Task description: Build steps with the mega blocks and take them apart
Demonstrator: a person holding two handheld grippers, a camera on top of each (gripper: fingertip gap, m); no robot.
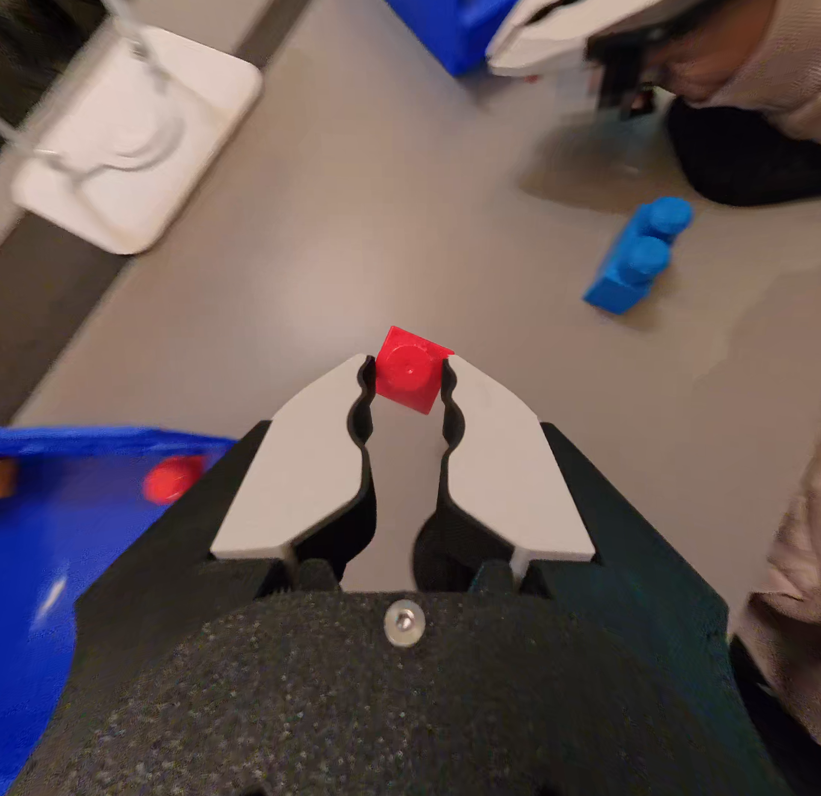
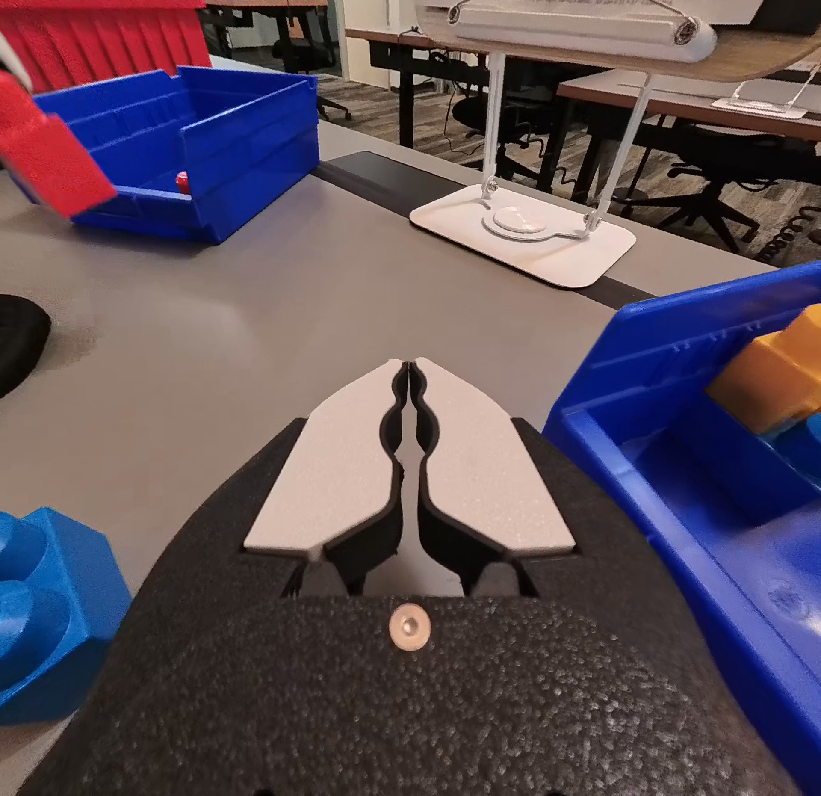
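A: Item one, left gripper (image 1: 406,366)?

B: Its jaws are closing on a red one-stud mega block (image 1: 411,372), pinching it at the tips, stud facing the camera, above the grey table (image 1: 355,197).

A: Item two, right gripper (image 2: 408,366)?

B: Its jaws are sitting practically together, holding nothing.

A: Item three, the target?

B: A blue two-stud mega block (image 1: 637,259) is standing at right of centre in the left wrist view, long axis running from lower left to upper right. It is lying up and to the right of the red block, well apart; the right gripper looks nearer.

A: Stock?

B: Blue bin (image 2: 209,152), upper left, right wrist view.
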